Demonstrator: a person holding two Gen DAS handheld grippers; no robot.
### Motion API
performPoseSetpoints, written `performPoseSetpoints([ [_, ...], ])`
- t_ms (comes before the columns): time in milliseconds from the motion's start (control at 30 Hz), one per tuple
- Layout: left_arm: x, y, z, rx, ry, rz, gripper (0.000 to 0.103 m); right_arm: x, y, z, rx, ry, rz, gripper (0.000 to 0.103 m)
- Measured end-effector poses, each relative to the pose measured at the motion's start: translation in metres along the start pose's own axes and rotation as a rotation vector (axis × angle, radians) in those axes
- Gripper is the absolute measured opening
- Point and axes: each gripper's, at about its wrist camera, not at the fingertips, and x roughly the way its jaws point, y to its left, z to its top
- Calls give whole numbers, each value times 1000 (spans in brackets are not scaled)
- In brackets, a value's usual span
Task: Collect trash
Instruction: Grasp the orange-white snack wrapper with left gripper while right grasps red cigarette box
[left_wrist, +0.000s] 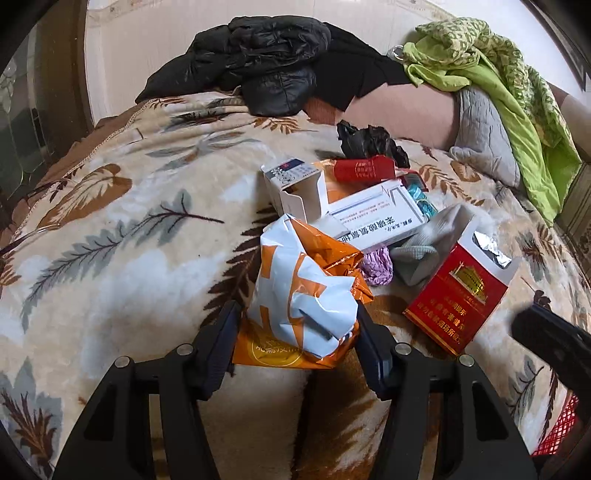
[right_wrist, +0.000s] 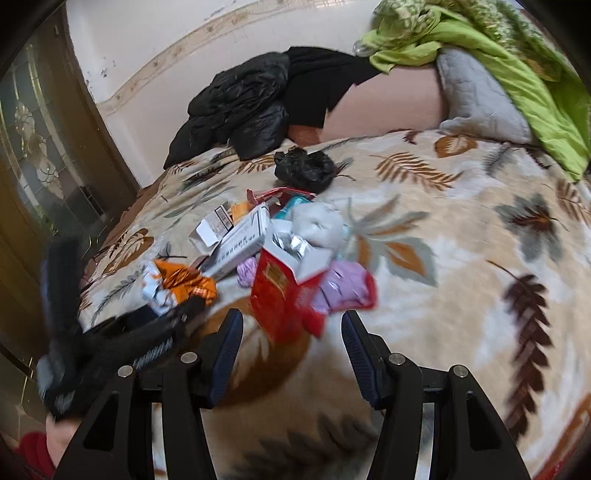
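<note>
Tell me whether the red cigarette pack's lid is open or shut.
Open. The red cardboard cigarette pack has its flip top raised, baring crumpled silver foil inside.

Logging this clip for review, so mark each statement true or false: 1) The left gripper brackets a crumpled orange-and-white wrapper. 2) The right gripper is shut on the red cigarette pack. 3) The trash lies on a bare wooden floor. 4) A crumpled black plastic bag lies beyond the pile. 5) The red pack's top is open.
1) True: the left gripper has the crumpled orange-and-white foil wrapper between its fingers.
2) False: the right gripper is open, with the red cardboard cigarette pack just ahead of it.
3) False: it lies on a leaf-patterned fleece blanket.
4) True: the crumpled black plastic bag.
5) True: silver foil shows inside.
</note>
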Motion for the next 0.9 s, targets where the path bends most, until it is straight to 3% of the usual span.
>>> performPoseSetpoints([
  [167, 0, 3, 1, -19, -4, -2, 59, 35, 1, 15, 19, 39, -25, 48],
  [200, 0, 4, 1, -20, -4, -2, 59, 40, 1, 15, 26, 40, -23, 43],
  [233, 0, 4, 1, -18, -5, 0, 59, 40, 1, 15, 26, 31, -19, 33],
  [333, 0, 3, 1, -11, -7, -3, 59, 36, 2, 14, 2, 8, 9, 25],
  [600, -10, -10, -4, 52, -42, -2, 59, -7, 3, -2, -5, -75, 38, 23],
  [900, -30, -38, -21, 148, -57, -61, 59, -37, -7, -24, 12, -89, 17, 23],
])
